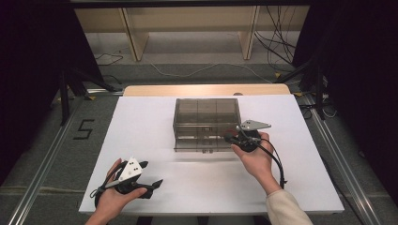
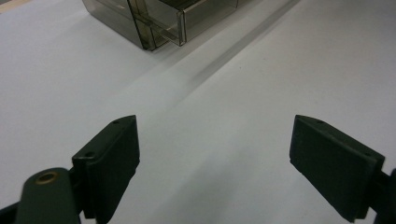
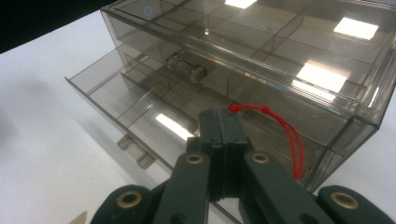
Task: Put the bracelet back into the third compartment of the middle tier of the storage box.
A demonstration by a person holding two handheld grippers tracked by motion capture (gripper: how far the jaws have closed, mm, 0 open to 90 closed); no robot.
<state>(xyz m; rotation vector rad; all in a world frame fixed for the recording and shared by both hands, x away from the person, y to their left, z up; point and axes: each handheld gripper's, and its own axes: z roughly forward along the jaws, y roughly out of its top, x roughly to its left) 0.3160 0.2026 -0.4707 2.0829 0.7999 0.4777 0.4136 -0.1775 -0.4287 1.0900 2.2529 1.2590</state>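
Observation:
A smoky clear drawer box [image 1: 206, 112] stands in the middle of the white table [image 1: 141, 122]. Its lower drawer [image 3: 135, 100] is pulled out toward me, its compartments showing nothing inside; the upper drawer, with a clear knob [image 3: 187, 69], is pushed in. My right gripper [image 3: 219, 116] is shut on a thin red cord [image 3: 295, 142], whose loop hangs over the right part of the open drawer. In the high view the right gripper [image 1: 231, 138] sits at the drawer's front right corner. My left gripper [image 1: 151, 174] rests near the front left of the table, open and holding nothing [image 2: 215, 126].
The box corner [image 2: 154, 23] lies well ahead of the left gripper, with bare white table between. A wooden strip [image 1: 206, 90] runs along the table's far edge. Metal rails [image 1: 42, 164] flank the table, and cables [image 1: 277, 47] lie on the floor behind.

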